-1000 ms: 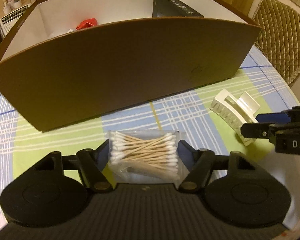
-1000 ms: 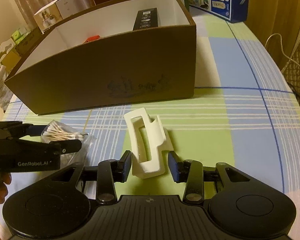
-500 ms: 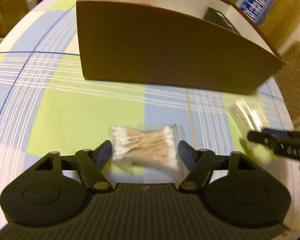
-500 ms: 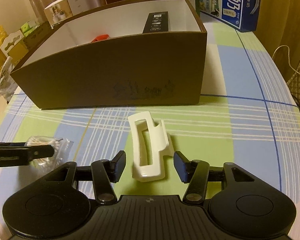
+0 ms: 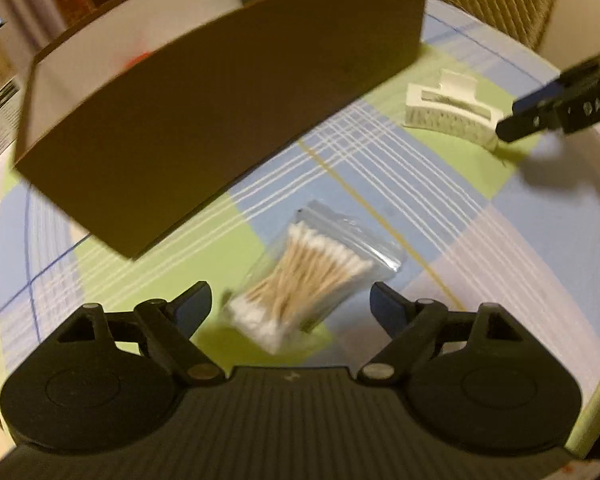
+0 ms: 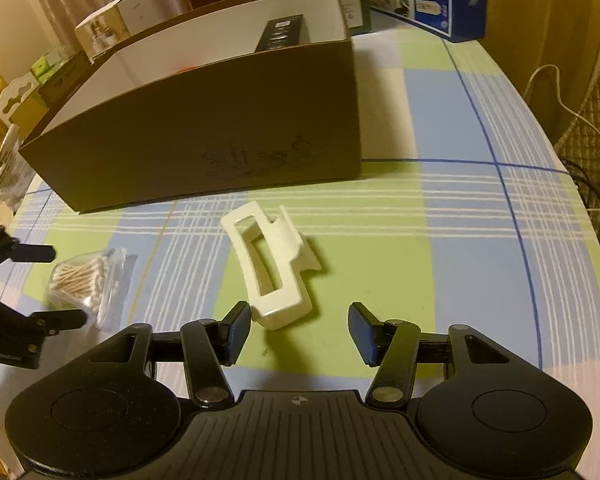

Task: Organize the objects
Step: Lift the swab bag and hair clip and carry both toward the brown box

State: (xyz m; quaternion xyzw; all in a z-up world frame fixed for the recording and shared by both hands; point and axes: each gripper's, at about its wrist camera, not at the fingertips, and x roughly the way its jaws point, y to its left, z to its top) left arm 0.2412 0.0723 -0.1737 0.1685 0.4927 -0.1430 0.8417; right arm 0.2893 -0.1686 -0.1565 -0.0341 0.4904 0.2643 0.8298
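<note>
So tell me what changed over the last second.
The left gripper swung, so the cotton swab bag now lies angled between its open jaws. The right gripper backed slightly off the hair claw. Nothing was gripped; both items and the box stayed put.

Brown box walls off cloth beyond tools.

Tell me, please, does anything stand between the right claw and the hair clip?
Nothing visible does. The hair clip lies on the tablecloth just ahead of the open right claw, its near end by the left finger.
</note>
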